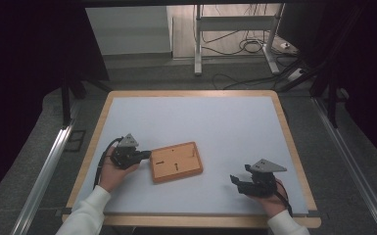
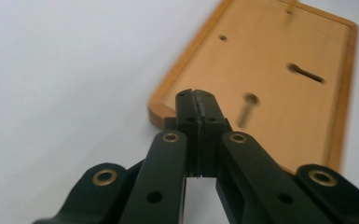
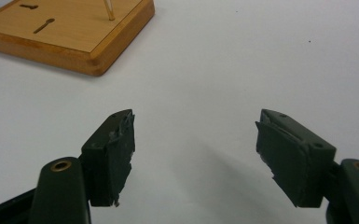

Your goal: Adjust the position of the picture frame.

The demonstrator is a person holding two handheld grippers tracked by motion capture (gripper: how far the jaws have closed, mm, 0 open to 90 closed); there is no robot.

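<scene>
A shallow wooden board (image 1: 176, 161) with a raised rim lies flat on the white table top, a little left of centre. Its face has a few dark slots and holes (image 2: 305, 73), and a thin upright pin (image 3: 108, 11) stands near one edge. My left gripper (image 1: 147, 154) rests at the board's left edge, its jaws shut tight with nothing between them (image 2: 196, 98); the tips hang over the board's near corner. My right gripper (image 1: 235, 181) sits low over bare table to the right of the board, jaws open and empty (image 3: 196, 140).
The white mat (image 1: 225, 122) covers a wooden-edged table (image 1: 294, 147). Beyond the far edge stand a metal frame's legs (image 1: 197, 44) and loose cables (image 1: 247, 46) on the floor. Metal rails (image 1: 44, 171) run along both sides of the table.
</scene>
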